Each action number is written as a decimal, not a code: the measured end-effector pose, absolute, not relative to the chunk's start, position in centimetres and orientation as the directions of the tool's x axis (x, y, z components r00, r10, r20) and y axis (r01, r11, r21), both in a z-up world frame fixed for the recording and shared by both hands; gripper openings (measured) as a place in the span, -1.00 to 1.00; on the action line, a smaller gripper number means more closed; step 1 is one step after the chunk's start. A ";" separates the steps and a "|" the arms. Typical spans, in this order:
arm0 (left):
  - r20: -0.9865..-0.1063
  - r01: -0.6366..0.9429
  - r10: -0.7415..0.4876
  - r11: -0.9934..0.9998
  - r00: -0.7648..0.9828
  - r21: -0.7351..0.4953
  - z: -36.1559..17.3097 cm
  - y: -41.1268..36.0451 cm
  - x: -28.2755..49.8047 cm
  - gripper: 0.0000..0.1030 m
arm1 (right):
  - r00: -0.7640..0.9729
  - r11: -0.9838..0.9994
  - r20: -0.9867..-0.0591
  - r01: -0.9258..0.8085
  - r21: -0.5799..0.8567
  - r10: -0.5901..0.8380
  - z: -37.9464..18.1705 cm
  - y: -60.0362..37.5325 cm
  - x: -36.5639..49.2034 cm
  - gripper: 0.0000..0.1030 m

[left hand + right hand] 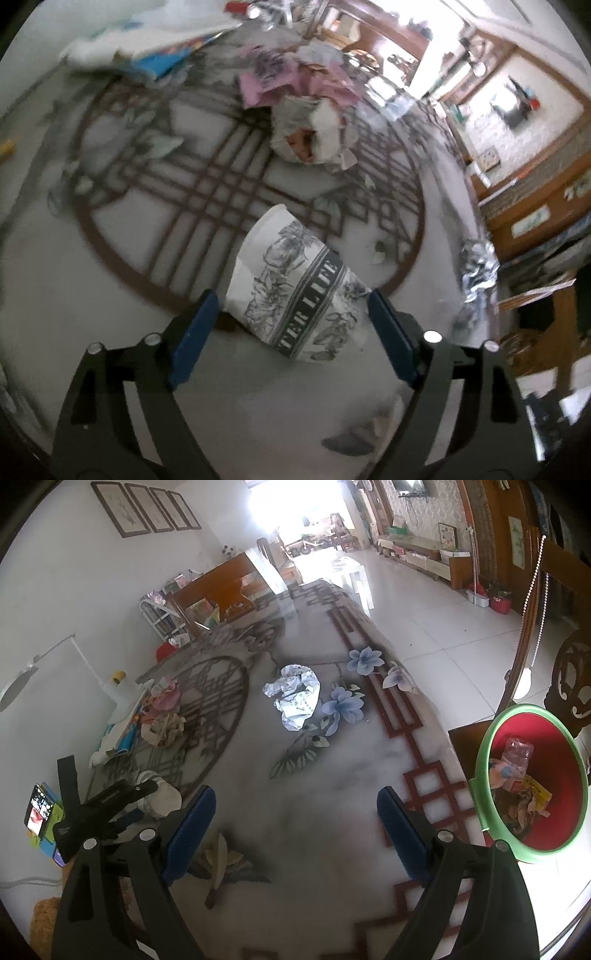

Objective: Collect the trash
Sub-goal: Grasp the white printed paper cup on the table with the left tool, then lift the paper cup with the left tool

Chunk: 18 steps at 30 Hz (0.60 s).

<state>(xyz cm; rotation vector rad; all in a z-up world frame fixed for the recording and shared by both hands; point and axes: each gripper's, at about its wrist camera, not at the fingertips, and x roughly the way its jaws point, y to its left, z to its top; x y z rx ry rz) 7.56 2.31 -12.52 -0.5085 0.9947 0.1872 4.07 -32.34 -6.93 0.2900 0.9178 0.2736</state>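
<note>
A crushed paper cup (295, 288) lies on the table (332, 794) between the wide-open left gripper (291, 325), not yet gripped; the right gripper (295, 819) hangs open and empty, crumpled paper (293, 696) mid-table remains, while the bin (491, 782) off the right edge holds some trash

Paper cup (295, 284) band reads "TER LIFE".
</note>
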 end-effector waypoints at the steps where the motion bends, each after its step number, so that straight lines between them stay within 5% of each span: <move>1: -0.838 -0.366 -0.056 0.883 0.543 -0.296 -12.4 2.0 7.7 0.61 | 0.577 0.927 -0.736 -0.108 0.359 0.353 -6.9 -32.3 4.1 0.67; 18: -0.844 -0.274 -0.033 0.938 0.535 -0.210 -12.9 0.2 10.0 0.75 | 0.561 0.927 -0.747 -0.111 0.358 0.356 -7.3 -32.0 4.4 0.67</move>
